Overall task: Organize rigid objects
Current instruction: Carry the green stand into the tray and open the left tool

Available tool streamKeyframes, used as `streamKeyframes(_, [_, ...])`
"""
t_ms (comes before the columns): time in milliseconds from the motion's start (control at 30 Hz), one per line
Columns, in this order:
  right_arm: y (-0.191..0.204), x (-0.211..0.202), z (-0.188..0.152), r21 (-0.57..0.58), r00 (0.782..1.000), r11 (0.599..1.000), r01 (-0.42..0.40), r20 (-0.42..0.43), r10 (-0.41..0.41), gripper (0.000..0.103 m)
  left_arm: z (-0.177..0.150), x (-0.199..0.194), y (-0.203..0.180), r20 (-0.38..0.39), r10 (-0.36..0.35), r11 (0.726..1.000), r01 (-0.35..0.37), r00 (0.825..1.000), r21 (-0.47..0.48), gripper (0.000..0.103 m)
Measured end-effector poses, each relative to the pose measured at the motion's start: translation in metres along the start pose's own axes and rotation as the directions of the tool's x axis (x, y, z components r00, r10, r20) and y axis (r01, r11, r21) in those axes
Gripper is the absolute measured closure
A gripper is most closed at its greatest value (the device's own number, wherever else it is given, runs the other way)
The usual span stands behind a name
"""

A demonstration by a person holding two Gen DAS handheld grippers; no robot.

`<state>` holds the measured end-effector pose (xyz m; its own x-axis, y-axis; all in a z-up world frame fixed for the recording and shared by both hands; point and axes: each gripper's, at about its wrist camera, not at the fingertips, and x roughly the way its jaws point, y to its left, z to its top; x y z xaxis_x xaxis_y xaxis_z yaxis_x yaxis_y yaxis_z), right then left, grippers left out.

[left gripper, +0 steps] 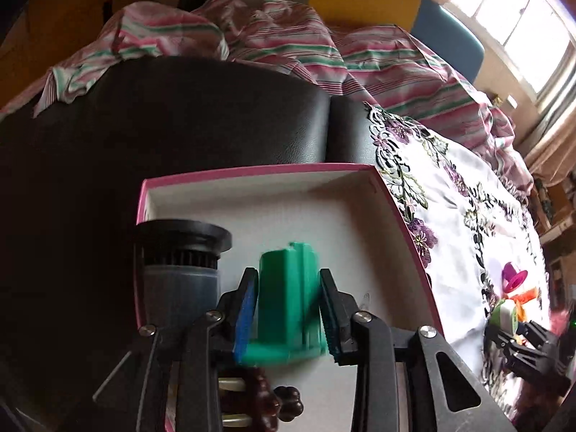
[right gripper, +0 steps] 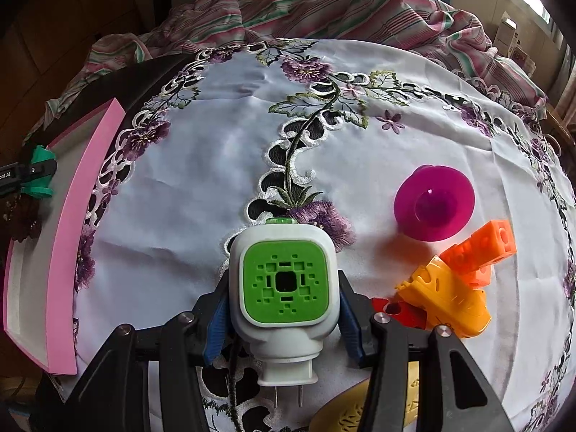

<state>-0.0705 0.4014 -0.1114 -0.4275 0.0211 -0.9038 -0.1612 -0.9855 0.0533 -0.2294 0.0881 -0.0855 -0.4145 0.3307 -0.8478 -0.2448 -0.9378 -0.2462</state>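
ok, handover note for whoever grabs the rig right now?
Left tool: over the pink box, green piece between its pads; too blurred to tell if it is gripped.
Right tool: shut on the white-green plug, over the tablecloth.
Done: black cylinder and dark beads in the box.
Left: green piece, plug, magenta disc, orange block, yellow piece, red piece.
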Motion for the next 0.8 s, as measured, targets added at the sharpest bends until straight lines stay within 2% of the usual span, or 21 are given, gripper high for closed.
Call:
streamKeyframes(100, [0.001, 0.000, 0.000, 0.000, 1.000, 1.000, 0.001, 0.000, -0.001, 0.050, -0.005, -0.009, 0.005, 0.022, -0.013, 1.000, 0.013, 1.000, -0.014, 0.064])
streamKeyframes(233, [0.002, 0.000, 0.000, -0.006, 1.000, 1.000, 0.007, 0.001, -0.007, 0.050, -0.013, -0.029, 0.004, 0.074, 0.007, 1.000, -0.008, 0.997, 0.005, 0.063])
streamKeyframes(367, [0.002, 0.000, -0.001, -0.008, 1.000, 1.000, 0.011, 0.003, -0.011, 0.050, -0.028, -0.060, -0.007, 0.149, 0.027, 0.998, -0.035, 0.989, 0.054, 0.044])
streamKeyframes(500, [0.002, 0.000, 0.000, -0.007, 1.000, 1.000, 0.011, 0.001, -0.011, 0.050, -0.057, -0.091, -0.023, 0.231, 0.083, 0.988, -0.111, 0.969, 0.110, 0.043])
streamKeyframes(600, [0.003, 0.000, 0.000, -0.013, 1.000, 1.000, 0.017, 0.003, -0.017, 0.050, -0.078, -0.105, -0.034, 0.265, 0.094, 0.980, -0.136, 0.960, 0.146, 0.043])
streamKeyframes(733, [0.005, 0.000, 0.000, -0.018, 1.000, 1.000, 0.023, 0.005, -0.023, 0.050, -0.100, -0.115, -0.042, 0.260, 0.088, 0.977, -0.134, 0.962, 0.164, 0.043])
streamKeyframes(800, [0.005, -0.001, 0.001, -0.020, 1.000, 0.999, 0.026, 0.006, -0.026, 0.050, -0.110, -0.120, -0.044, 0.271, 0.107, 0.975, -0.154, 0.957, 0.159, 0.043])
